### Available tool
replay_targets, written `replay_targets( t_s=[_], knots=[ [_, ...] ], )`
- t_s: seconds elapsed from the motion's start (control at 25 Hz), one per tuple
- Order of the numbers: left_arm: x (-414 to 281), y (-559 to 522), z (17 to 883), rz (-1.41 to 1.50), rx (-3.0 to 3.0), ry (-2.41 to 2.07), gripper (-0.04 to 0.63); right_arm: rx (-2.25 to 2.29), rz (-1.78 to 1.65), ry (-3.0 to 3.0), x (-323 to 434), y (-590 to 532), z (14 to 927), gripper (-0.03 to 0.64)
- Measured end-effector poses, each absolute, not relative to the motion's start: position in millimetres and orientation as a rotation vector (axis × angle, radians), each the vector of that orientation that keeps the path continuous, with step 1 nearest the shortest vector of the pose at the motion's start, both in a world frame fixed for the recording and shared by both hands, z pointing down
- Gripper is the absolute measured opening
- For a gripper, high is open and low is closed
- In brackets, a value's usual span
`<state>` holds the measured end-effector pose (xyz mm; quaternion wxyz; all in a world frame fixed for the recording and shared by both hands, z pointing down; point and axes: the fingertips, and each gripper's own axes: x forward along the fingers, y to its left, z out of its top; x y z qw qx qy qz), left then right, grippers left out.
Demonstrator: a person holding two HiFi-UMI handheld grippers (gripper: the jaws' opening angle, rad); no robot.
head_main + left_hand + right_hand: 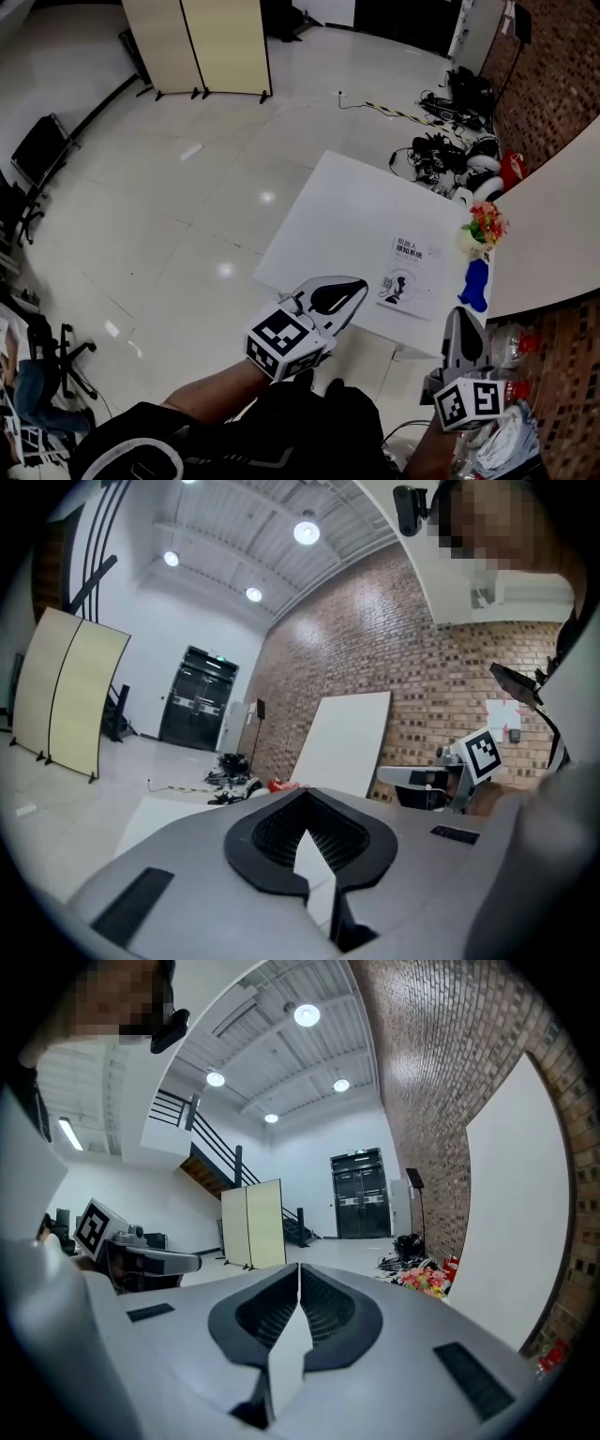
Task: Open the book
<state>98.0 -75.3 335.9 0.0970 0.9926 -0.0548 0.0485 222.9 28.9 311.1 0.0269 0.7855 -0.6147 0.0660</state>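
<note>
1. White rectangular tabletop, set at an angle on glossy floor.
2. White closed paperback book lies flat, cover up, nr right end.
3. Small pot of pink and orange flowers upright at right edge.
4. Blue object just beside pot; kind unclear.

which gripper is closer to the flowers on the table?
Right. The right gripper sits below the flowers in the head view; the left gripper is farther off, on the book's other side.
</note>
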Motion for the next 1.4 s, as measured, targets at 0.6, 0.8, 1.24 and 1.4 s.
replay_targets(
  t_s=[0.6,0.8,1.24,1.4],
  knots=[
    [227,-150,340,0.248,2.960,-0.299,0.003,2.368,0.194,-2.012,359,-43,313,0.002],
    [264,-159,351,0.282,2.940,-0.344,0.003,2.349,0.233,-2.045,401,-54,324,0.002],
    [303,-190,429,0.514,2.852,-0.334,0.003,2.309,0.625,-1.923,451,-86,424,0.017],
    [312,-199,491,0.690,2.757,-0.331,0.003,2.279,0.941,-1.861,452,-87,499,0.077]
  ],
)
